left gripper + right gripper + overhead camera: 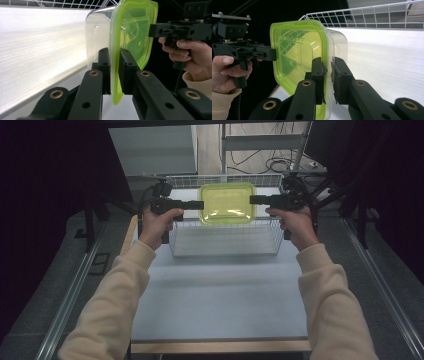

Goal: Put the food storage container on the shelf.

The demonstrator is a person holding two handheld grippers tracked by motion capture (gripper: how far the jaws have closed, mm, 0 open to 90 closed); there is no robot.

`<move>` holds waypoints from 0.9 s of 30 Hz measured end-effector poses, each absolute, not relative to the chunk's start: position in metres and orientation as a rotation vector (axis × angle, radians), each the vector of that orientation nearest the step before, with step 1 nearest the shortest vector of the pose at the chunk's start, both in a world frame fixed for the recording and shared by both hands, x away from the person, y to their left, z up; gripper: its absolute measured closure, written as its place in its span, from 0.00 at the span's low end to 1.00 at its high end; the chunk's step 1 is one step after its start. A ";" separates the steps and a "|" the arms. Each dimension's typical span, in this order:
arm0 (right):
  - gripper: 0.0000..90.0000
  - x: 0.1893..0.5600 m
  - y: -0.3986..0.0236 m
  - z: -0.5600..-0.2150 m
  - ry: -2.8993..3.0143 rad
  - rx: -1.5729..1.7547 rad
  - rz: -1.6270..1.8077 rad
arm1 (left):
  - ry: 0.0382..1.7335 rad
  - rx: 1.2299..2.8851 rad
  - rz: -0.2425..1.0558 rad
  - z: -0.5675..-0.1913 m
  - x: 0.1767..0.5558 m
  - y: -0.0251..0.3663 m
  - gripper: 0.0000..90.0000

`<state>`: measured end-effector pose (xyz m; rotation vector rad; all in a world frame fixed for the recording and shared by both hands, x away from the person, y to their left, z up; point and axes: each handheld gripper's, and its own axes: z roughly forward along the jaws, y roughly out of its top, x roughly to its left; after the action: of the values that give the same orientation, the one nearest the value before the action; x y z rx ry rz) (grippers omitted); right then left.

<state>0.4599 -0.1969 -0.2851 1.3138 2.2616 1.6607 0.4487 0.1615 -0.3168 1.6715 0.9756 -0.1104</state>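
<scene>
A clear plastic container with a yellow-green lid (227, 202) hangs above a white wire basket (175, 247), held level from both sides. My left gripper (202, 205) is shut on the lid's left rim. The left gripper view has its jaws (114, 53) pinching the green rim (132, 32), with the clear tub (98, 30) to one side. My right gripper (251, 200) is shut on the opposite rim. In the right gripper view its jaws (327, 62) clamp the lid's edge (297, 50), and the left gripper (273, 55) bites the far side.
The wire basket stands at the far end of a pale grey table (220, 290), and a bare part of its floor (225, 242) shows below the container. Metal rails (75, 285) run along both table sides. Dark curtains flank the scene, and cables lie on the floor behind (280, 165).
</scene>
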 end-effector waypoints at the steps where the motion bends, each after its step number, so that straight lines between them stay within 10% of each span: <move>1: 0.89 0.460 -0.197 -0.285 2.262 1.314 1.661 | 0.976 1.671 -0.110 -0.317 0.449 0.161 0.90; 27: 0.88 0.516 -0.188 -0.296 2.269 1.572 1.590 | 1.117 1.627 -0.199 -0.329 0.494 0.161 0.90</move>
<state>0.5159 -0.1880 -0.2957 1.5716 2.2690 1.5900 0.4943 0.1613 -0.3288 1.6270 1.1173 -0.1991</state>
